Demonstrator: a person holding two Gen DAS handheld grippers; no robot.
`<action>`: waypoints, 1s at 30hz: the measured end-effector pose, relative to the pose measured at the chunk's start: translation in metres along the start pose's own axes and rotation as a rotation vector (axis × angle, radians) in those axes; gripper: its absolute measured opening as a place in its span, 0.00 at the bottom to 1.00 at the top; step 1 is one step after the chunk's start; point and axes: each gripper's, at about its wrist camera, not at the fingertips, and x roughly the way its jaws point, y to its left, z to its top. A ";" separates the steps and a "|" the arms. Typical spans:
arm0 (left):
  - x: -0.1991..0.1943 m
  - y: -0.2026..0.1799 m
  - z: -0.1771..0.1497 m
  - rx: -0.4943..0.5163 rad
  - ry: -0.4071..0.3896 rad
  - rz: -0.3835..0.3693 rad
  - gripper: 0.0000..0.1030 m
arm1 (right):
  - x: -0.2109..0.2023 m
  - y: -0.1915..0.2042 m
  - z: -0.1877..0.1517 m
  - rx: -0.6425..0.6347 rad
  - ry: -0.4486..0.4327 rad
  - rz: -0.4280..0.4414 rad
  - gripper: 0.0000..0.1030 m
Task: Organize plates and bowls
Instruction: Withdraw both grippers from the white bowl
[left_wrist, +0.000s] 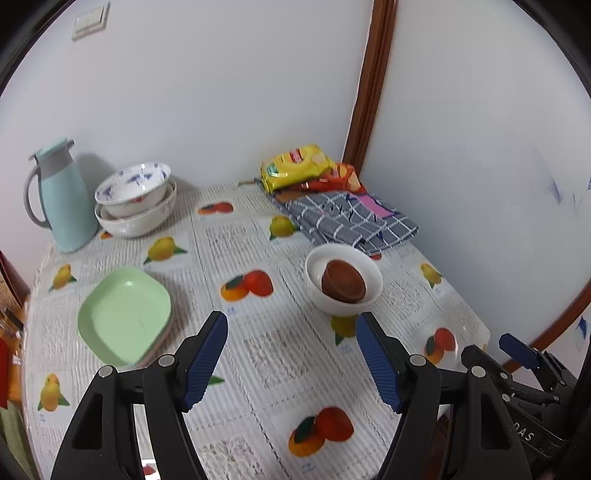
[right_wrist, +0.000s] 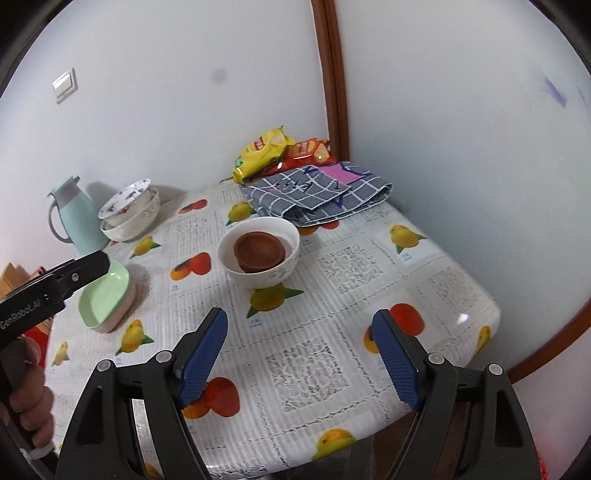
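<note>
A white bowl stands mid-table with a small brown bowl inside it; both show in the right wrist view, white and brown. A green square plate lies on a pink one at the left, also in the right wrist view. Two stacked white bowls, the top one blue-patterned, sit at the back left. My left gripper is open and empty above the table, short of the white bowl. My right gripper is open and empty near the front edge.
A light-blue thermos jug stands beside the stacked bowls. A folded checked cloth and snack bags lie in the back corner by the walls. The table has a fruit-print cover; its right edge is close.
</note>
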 end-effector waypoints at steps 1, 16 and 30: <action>0.001 0.003 0.000 -0.009 0.010 -0.005 0.68 | 0.000 0.000 0.000 0.004 0.002 0.000 0.78; 0.019 0.011 0.012 -0.015 0.038 0.057 0.68 | 0.005 -0.012 0.013 0.066 -0.036 0.028 0.78; 0.067 0.003 0.038 0.010 0.086 0.059 0.68 | 0.043 -0.023 0.039 0.035 -0.001 0.022 0.78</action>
